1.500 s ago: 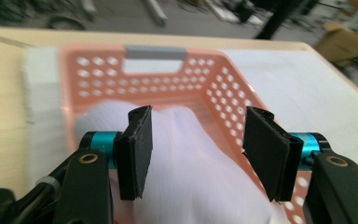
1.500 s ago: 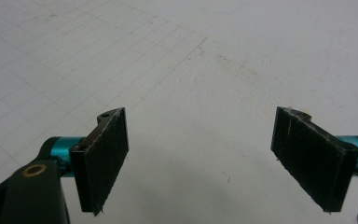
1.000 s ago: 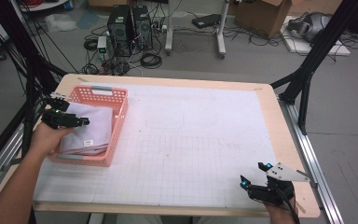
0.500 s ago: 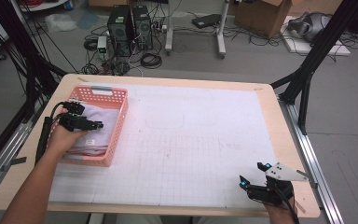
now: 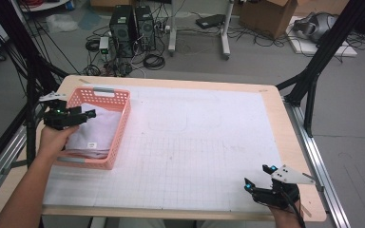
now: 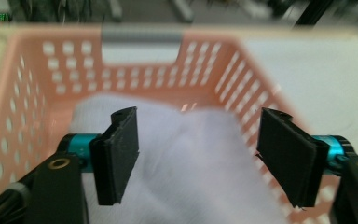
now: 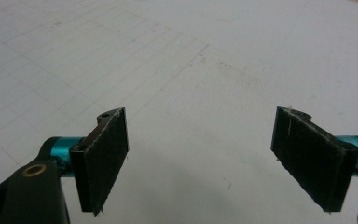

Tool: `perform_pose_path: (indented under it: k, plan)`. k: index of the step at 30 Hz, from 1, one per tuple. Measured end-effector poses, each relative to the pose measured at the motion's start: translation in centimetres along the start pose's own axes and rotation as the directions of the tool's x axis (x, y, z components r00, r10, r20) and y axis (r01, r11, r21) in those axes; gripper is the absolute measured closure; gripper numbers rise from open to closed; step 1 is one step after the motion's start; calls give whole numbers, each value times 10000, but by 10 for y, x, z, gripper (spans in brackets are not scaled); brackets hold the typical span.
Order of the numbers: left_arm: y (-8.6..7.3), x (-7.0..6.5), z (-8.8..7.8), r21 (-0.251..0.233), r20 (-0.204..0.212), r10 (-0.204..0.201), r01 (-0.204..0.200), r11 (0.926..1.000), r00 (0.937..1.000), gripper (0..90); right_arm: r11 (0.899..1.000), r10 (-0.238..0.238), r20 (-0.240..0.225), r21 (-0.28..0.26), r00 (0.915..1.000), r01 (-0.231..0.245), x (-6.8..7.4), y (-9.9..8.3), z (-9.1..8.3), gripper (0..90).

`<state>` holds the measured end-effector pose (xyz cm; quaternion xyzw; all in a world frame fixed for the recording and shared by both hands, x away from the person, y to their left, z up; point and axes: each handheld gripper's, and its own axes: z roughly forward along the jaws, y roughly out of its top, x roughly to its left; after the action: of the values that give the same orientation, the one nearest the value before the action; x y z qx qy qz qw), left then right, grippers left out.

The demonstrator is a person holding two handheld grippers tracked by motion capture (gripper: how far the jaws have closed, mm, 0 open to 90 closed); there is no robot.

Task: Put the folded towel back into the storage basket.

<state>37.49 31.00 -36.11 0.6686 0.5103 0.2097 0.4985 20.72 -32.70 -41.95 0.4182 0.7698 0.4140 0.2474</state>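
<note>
Change since the earlier frames: the left gripper point(image 5: 91, 114) has drawn back from low over the basket's contents to the basket's left rim, and its jaws have just been opening, with nothing pressed between them. The right gripper point(image 5: 258, 178) has kept its place.

Item 1. Left gripper point(image 6: 196, 158): held in the person's left hand point(image 5: 53, 141) at the left edge of the table; jaws stand wide, pointing across the basket, the white cloth seen below and between them but not gripped.

Item 2. Pink basket point(image 5: 121, 124): perforated plastic, grey strip on its far rim; sits on the left part of the white gridded mat point(image 5: 199, 142), near the table's left edge.

Item 3. White cloth point(image 5: 95, 133): folded, lying flat inside the pink basket, a small label on its near part. In the left gripper view the cloth point(image 6: 200, 154) is blurred, so whether it is one piece or a stack cannot be told.

Item 4. Right gripper point(image 7: 200, 158): at the near right corner of the mat, jaws wide apart, bare mat between them, holding nothing.

Item 5. Wooden table point(image 5: 292, 142): light rim showing round the mat.
</note>
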Motion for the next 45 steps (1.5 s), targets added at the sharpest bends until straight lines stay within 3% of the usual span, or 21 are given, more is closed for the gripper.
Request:
perform_pose_path:
  k: [1,3,6,12,15,17,18,19,23,25,31,33,35,37,41,43,44,45]
  plan:
    - [2,-5,-5,-486,304,41,-26,9988,9995,257,10000,91,-17,-22,10000,-91,0,0,0,176]
    - [3,-15,-12,-1050,511,259,-204,9943,9984,216,9999,95,-20,-112,10000,-95,-1,1,-1,176]
    - [2,-32,-18,-1688,878,659,-504,9844,9940,213,9997,166,1,-200,9999,-166,-1,1,-2,176]
    - [-1,-67,-21,-2383,1487,1010,-635,9691,9837,216,9996,205,-35,-215,9998,-206,-1,2,-1,176]
    - [-4,-86,-24,-2935,1488,1244,-763,9529,9810,228,9993,223,-52,-305,9997,-224,-1,4,0,176]
    - [-6,-99,-23,-3004,1780,1324,-743,9509,9751,228,9990,273,-63,-339,9996,-275,-1,5,1,176]
    - [-6,-99,-23,-3004,1780,1324,-743,9509,9751,228,9989,270,-76,-373,9996,-272,-1,5,1,176]
    - [-9,-112,-21,-2943,1980,1557,-929,9512,9678,228,9988,299,-83,-397,9995,-302,-1,6,2,176]
    - [-23,-138,-14,-2850,2291,2046,-1354,9489,9516,228,9981,429,-196,-440,9989,-437,0,6,3,176]
    - [-28,-149,-9,-2716,2571,2081,-1361,9527,9437,227,9977,466,-234,-479,9986,-477,0,5,3,176]
    - [-38,-177,-5,-2813,2961,2358,-1514,9476,9256,238,9965,599,-273,-561,9978,-614,-2,5,5,176]
    - [-42,-186,-4,-2739,3173,2464,-1602,9483,9157,238,9965,613,-281,-560,9977,-628,-3,5,5,176]
    - [-46,-193,-4,-2671,3195,2701,-1871,9453,9083,238,9967,561,-260,-577,9981,-575,-3,4,6,176]
    - [-54,-199,-2,-2501,3392,2731,-1936,9487,9002,238,9964,601,-275,-588,9978,-617,-2,4,6,176]
    - [-75,-207,2,-2221,3584,2685,-1977,9548,8941,241,9963,577,-209,-622,9981,-589,-1,4,5,176]
    - [-82,-207,3,-2168,3610,2741,-2056,9543,8914,241,9952,709,-273,-653,9971,-725,0,4,5,176]
    - [-90,-207,3,-2143,3651,2858,-2187,9520,8860,240,9951,696,-266,-679,9972,-712,0,4,5,176]
    - [-95,-207,3,-2228,3630,2869,-2164,9505,8865,241,9948,713,-274,-710,9971,-731,1,4,6,176]
